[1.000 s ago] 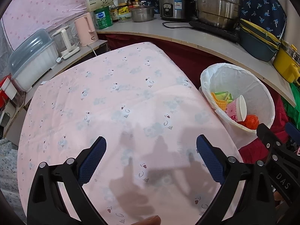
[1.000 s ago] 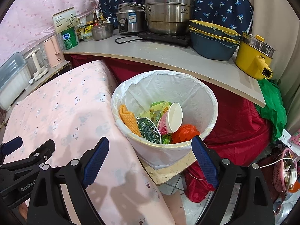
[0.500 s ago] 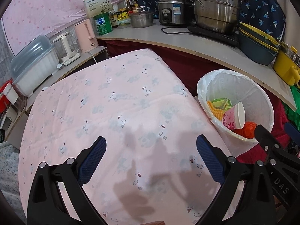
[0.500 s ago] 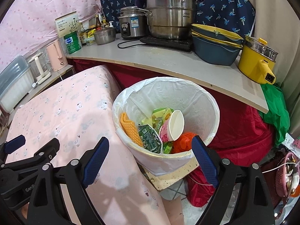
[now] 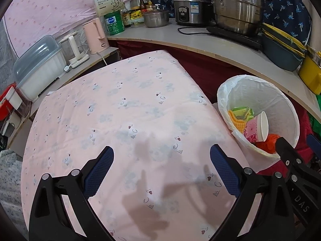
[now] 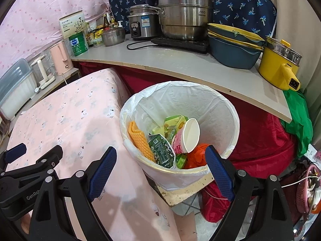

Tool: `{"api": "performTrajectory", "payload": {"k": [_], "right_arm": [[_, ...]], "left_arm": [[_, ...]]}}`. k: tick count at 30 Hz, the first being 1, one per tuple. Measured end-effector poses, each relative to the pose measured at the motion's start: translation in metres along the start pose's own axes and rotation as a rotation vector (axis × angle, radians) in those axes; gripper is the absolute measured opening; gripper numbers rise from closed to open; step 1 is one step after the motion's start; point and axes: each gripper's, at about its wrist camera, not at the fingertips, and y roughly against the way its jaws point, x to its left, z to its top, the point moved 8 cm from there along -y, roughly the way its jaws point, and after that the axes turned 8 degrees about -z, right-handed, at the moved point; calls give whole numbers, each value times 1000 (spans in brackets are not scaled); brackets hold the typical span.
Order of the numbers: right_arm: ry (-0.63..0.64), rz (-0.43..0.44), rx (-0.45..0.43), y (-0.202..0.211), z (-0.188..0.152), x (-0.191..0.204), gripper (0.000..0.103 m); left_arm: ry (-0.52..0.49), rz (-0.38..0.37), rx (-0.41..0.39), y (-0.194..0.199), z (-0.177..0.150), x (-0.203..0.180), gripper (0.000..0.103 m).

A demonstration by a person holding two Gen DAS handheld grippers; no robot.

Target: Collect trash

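Note:
A white-lined trash bin (image 6: pixel 220 108) stands beside the pink-clothed table (image 5: pixel 124 108) and holds a pink paper cup (image 6: pixel 186 138), a green wrapper (image 6: pixel 160 150), an orange cloth (image 6: pixel 139 140) and an orange bag (image 6: pixel 197 156). The bin also shows in the left wrist view (image 5: pixel 260 92). My left gripper (image 5: pixel 161 170) is open and empty above the table's near part. My right gripper (image 6: pixel 160 169) is open and empty, above the bin's near rim. No trash lies on the cloth in view.
A curved counter (image 6: pixel 180 64) behind carries pots, a rice cooker (image 6: pixel 143 25), stacked basins (image 6: pixel 234 50) and a yellow pot (image 6: pixel 280 64). A pink kettle (image 5: pixel 96 36) and a plastic box (image 5: pixel 38 64) stand left. Red cloth (image 6: pixel 260 136) lies right of the bin.
Both grippers have drawn back and risen a little, so the table and bin look farther away. Both stay open and empty.

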Motion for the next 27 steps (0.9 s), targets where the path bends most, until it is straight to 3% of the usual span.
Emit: {"api": "performTrajectory", "payload": {"k": [19, 22, 27], "right_arm": [[4, 3, -7, 1, 0, 0, 86], [9, 7, -15, 3, 0, 1, 95], [15, 2, -31, 6, 1, 0, 96]], "left_arm": [[-4, 3, -5, 4, -2, 1, 92], [-1, 6, -3, 3, -2, 1, 92], [5, 0, 8, 5, -6, 0, 92]]}}
